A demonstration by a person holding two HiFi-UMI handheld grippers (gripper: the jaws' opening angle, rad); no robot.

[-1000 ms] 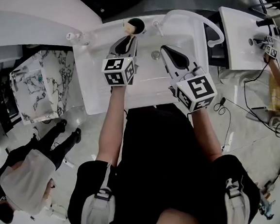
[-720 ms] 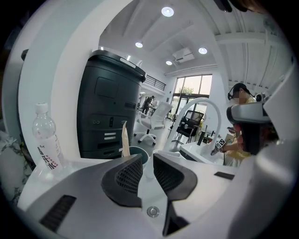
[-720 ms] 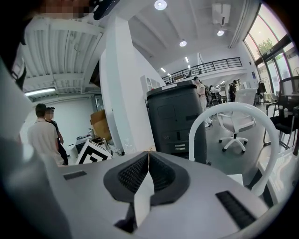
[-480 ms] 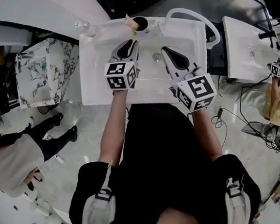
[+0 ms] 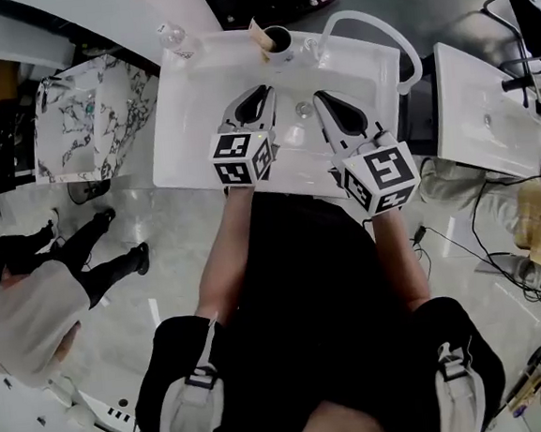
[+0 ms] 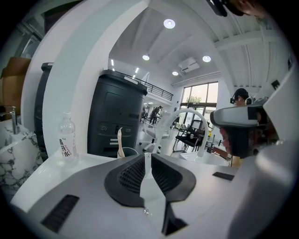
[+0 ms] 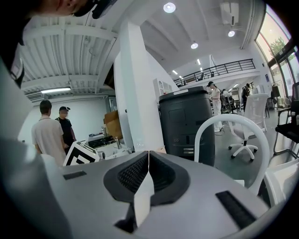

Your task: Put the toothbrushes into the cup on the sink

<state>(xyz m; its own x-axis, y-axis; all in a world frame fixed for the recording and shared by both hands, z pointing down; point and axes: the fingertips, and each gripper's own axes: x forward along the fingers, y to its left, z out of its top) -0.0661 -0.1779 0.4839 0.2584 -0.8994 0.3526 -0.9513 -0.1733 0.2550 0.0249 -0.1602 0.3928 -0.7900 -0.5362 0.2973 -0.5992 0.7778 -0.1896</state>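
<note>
Both tools hang side by side over the basin of the white rectangular sink (image 5: 183, 133), tips toward its back edge. Left tool (image 5: 258, 95): jaws pressed together, and its own view shows nothing between them. Right tool (image 5: 320, 98): the same, jaws together and empty. The small round cup (image 5: 277, 41) stands on the sink's back rim, just ahead of the left tool. One pale tan toothbrush (image 5: 256, 31) already leans out of it. We see no other toothbrush in the basin or on the rim. A clear plastic bottle (image 5: 172, 33) stands on the rim left of the cup, and a white arched hose (image 5: 371, 25) rises to its right. Our reading: either the job is near done, or the next brush lies out of frame. For any further brush, we part the jaws first and pinch it mid-handle. Then we bring it upright over the cup's mouth and lower it clear of the brush already there, so the cup does not tip.
</note>
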